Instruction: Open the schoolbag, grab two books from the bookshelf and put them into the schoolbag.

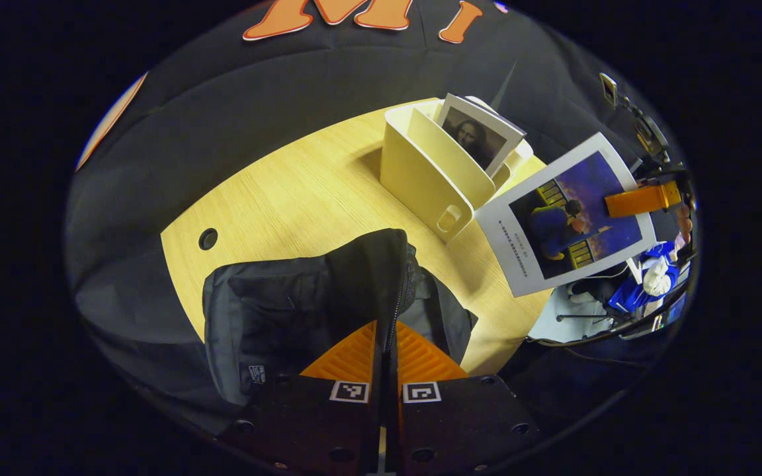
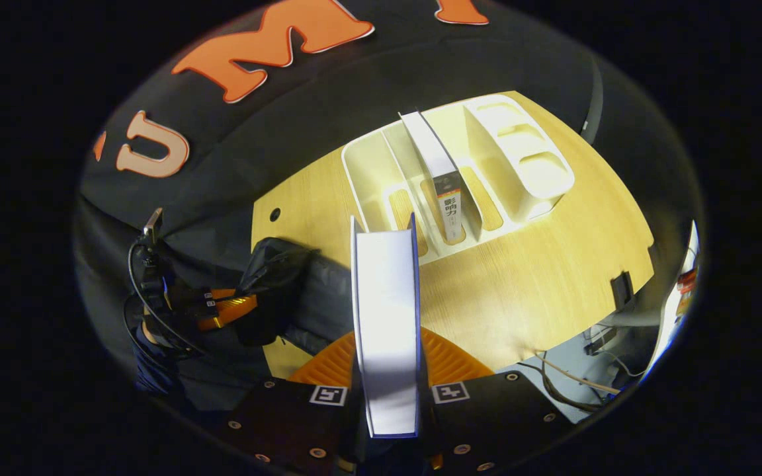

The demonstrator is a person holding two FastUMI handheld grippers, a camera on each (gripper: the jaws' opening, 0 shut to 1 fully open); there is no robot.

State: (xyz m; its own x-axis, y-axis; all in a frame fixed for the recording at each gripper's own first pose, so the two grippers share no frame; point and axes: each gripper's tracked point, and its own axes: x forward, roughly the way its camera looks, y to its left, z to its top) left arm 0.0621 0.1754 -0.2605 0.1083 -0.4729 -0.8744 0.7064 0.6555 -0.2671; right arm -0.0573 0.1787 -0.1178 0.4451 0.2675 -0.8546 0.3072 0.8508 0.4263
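In the left gripper view the left gripper [image 1: 386,350] has its jaws clenched on a fold of black fabric with a zipper edge, the rim of the schoolbag [image 1: 268,317], which rises between the two orange fingers [image 1: 348,357]. The schoolbag lies on the tabletop [image 1: 301,192] near its front edge, its body spreading left of the jaws. Beyond it stands the cream bookshelf [image 1: 430,172], with a portrait-cover book [image 1: 477,135] leaning upright in one of its slots. To the right of the bookshelf a blue-cover book [image 1: 566,215] hangs in the air above the tabletop edge, pinched at its far side by the right gripper, seen as an orange finger.

In the right gripper view the right gripper [image 2: 387,370] has its jaws grasping the blue-cover book [image 2: 386,317] by its covers, page edges facing the camera, the book standing up between the orange fingers [image 2: 450,363]. Ahead on the tabletop [image 2: 553,264] sits the bookshelf [image 2: 460,158], with the other book [image 2: 444,178] upright in a middle slot, spine forward. To the left lies the schoolbag [image 2: 308,291], its edge held by the left gripper [image 2: 232,311]
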